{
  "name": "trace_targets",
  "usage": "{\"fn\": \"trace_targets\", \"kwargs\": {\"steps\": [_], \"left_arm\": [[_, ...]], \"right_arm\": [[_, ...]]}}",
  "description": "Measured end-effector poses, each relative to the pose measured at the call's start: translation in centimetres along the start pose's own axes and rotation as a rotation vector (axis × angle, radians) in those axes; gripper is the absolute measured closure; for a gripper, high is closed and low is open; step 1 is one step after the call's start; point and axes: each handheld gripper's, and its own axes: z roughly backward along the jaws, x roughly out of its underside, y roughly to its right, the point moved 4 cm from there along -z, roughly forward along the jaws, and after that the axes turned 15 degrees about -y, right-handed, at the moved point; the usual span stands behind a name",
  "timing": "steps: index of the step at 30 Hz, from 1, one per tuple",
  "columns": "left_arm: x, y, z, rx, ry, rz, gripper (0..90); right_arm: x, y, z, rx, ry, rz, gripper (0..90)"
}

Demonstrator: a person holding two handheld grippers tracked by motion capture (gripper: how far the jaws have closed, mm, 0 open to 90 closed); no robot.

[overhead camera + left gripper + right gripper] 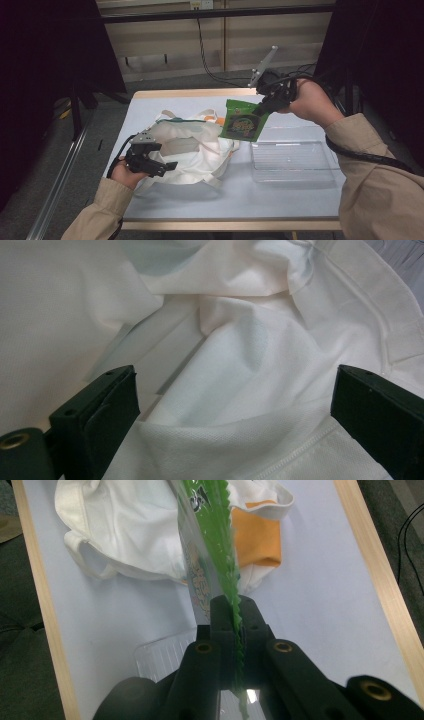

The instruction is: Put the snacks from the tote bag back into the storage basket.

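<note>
A white cloth tote bag (192, 150) lies slumped on the left half of the table, its mouth facing up. My left gripper (161, 156) is at the bag's near left rim, open. In the left gripper view its jaws (235, 375) stand wide apart, with the bag's white fabric (235, 330) and hem loose between them. My right gripper (264, 107) hangs above the table, just right of the bag, shut on the top edge of a green snack packet (243, 121). In the right gripper view the packet (212, 525) runs edge-on from the closed gripper (234, 605).
A clear plastic tray (292, 160) sits on the pale table (240, 195) right of the bag, under the packet's right side. An orange patch (257, 535) shows at the bag's far rim. Wooden strips edge the table. Dark curtains hang at both sides.
</note>
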Motion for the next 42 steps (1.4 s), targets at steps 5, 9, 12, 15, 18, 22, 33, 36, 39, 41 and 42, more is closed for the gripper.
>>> {"fn": "trace_targets", "kwargs": {"steps": [5,9,12,15,18,22,33,36,39,41,42], "left_arm": [[0.0,0.0,-0.1,0.006,-0.001,0.001,5.1],[0.0,0.1,-0.1,0.006,-0.008,0.002,5.1],[0.0,0.1,-0.2,0.011,-0.009,0.001,5.1],[-0.1,0.1,-0.2,0.004,-0.012,-0.005,5.1],[-0.1,0.1,-0.3,0.020,-0.006,0.012,5.2],[-0.1,0.1,-0.2,0.016,-0.008,0.012,5.1],[-0.1,0.0,-0.4,0.021,-0.013,0.014,4.7],[-0.1,0.0,-0.3,0.017,-0.014,0.014,4.7],[-0.1,-0.1,-0.3,0.011,-0.016,0.019,4.5],[-0.1,-0.1,-0.3,0.015,-0.013,0.023,4.5],[-0.1,-0.1,-0.3,0.016,-0.011,0.025,4.5]], "right_arm": [[0.6,0.2,0.0,0.005,0.003,0.003,88.4],[1.2,0.4,0.2,0.003,-0.005,-0.011,88.4],[1.6,0.4,0.4,0.001,-0.010,-0.023,88.4],[2.0,0.7,0.3,0.008,-0.012,-0.017,88.4],[2.4,0.7,0.3,0.013,-0.011,-0.014,88.4],[2.9,1.0,0.2,0.017,-0.011,-0.025,88.4],[4.2,1.2,0.0,0.013,-0.024,-0.037,88.4],[4.6,1.3,0.0,0.012,-0.032,-0.032,88.3],[5.0,1.3,0.0,0.012,-0.034,-0.043,88.3],[5.2,1.3,-0.1,0.008,-0.039,-0.053,88.3],[5.4,1.4,-0.1,0.012,-0.035,-0.051,88.3]]}}
